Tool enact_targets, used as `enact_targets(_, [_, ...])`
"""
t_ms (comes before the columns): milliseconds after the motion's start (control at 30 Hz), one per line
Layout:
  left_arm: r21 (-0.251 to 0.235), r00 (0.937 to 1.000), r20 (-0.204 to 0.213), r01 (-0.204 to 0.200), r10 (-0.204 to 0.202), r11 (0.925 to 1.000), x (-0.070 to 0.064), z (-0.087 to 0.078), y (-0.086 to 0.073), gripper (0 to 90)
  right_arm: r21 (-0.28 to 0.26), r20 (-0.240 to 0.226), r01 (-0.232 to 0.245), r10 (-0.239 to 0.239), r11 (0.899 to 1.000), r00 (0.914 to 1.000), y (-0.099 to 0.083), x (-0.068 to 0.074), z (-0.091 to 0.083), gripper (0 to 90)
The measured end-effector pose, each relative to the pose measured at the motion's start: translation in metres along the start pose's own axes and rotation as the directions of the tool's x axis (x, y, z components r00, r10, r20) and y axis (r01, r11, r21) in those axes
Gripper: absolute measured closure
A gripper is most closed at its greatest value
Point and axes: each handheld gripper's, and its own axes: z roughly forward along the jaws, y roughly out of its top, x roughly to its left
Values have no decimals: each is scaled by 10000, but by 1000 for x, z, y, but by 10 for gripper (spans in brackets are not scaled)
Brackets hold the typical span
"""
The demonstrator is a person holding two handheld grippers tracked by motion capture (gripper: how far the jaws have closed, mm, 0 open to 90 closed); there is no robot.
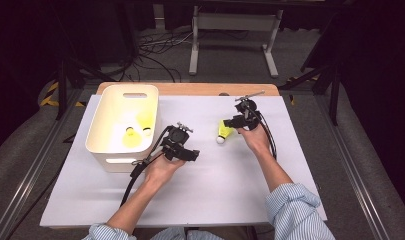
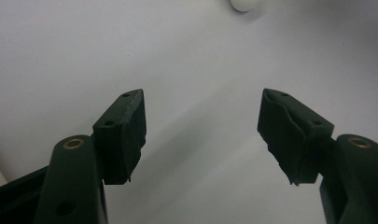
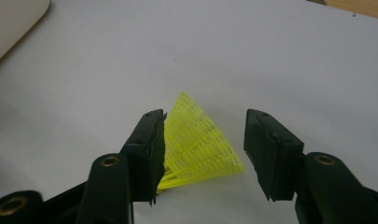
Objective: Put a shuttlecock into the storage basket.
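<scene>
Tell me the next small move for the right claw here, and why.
Probably close the right claw on the yellow shuttlecock. Its jaws stand open with the skirt between them, one jaw at the mesh and the other apart from it, so nothing is gripped yet. Other shuttlecocks already lie in the white bin, so a grasp likely comes first.

Shuttlecock (image 3: 200, 144) base hidden behind right gripper (image 3: 204, 154) jaw; white cork (image 2: 243, 3) cut off by the top edge
</scene>
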Motion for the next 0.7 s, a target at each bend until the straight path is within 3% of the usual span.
enact_targets(333, [-15,10000,-1,-20,20,10000,0,0,0,333,249,-175,-272,277,9993,9995,-2,-2,8,558])
enact_targets(700, [8,10000,19,-26,26,10000,-2,2,1,334,430,-416,-338,356,9985,9985,-4,-6,2,740])
